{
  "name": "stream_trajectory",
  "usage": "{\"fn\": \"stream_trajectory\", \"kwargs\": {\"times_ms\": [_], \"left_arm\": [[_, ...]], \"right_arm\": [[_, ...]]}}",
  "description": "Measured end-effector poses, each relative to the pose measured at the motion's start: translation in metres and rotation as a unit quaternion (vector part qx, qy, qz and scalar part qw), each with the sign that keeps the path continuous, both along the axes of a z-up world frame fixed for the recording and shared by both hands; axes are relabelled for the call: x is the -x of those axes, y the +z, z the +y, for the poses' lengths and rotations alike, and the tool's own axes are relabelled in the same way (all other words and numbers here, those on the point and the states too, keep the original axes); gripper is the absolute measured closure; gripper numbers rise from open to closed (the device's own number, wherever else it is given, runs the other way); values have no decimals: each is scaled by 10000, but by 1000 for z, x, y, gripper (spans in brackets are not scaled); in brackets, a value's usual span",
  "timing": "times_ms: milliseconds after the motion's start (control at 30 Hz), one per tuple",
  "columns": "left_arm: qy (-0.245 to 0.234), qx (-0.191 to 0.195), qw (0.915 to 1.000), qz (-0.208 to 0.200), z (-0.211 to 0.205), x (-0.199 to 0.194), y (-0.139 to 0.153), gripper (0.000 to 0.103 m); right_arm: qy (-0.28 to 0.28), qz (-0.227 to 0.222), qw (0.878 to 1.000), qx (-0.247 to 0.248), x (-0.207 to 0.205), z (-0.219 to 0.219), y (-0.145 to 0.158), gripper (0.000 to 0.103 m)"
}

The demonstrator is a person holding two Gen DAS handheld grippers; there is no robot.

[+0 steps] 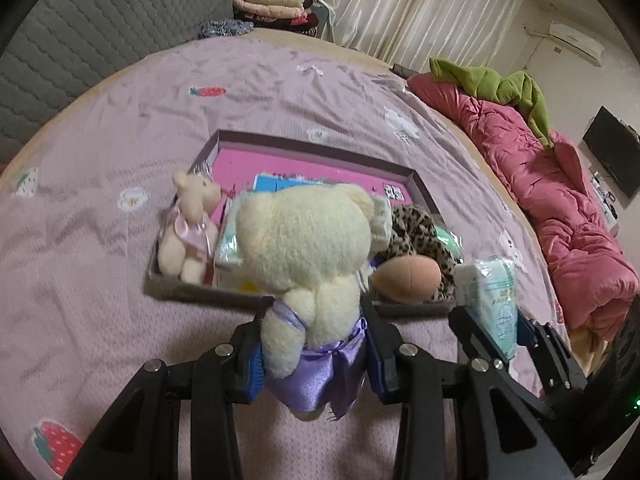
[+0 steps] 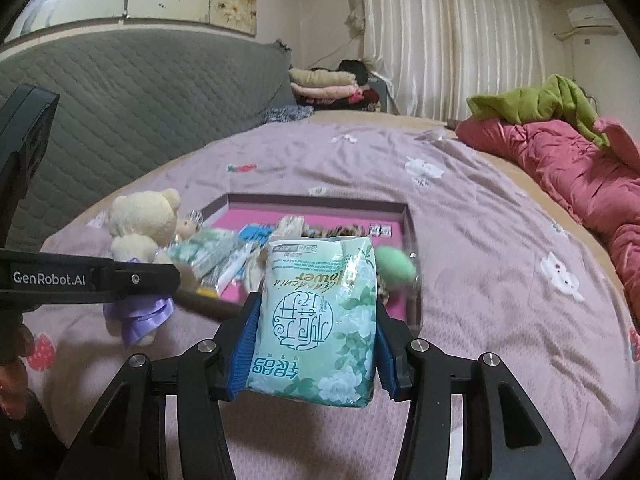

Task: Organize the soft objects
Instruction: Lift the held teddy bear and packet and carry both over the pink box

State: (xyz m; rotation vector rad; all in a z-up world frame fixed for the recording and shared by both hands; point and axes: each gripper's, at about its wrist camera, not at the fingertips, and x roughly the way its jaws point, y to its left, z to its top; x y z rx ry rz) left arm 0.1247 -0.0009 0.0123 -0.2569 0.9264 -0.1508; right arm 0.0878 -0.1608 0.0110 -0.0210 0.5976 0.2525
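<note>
With the left tool clamped on the cream teddy bear and the right tool on the tissue pack, both above the bed before the crowded box, either soft load might slip free.

Box contents partly behind cream bear.

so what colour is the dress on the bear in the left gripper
Shiny purple dress on the cream bear; clearest in the left wrist view.
</note>
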Motion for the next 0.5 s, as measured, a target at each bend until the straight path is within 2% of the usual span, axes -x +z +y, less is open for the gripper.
{"fn": "stream_trajectory", "kwargs": {"times_ms": [133, 500], "left_arm": [[5, -85, 9999, -85, -1, -6, 4, 63], [-61, -217, 9995, -228, -4, -17, 11, 63]], "right_arm": [[-64, -70, 9999, 92, -7, -1, 3, 51], [-253, -182, 9995, -31, -15, -16, 8, 51]]}}
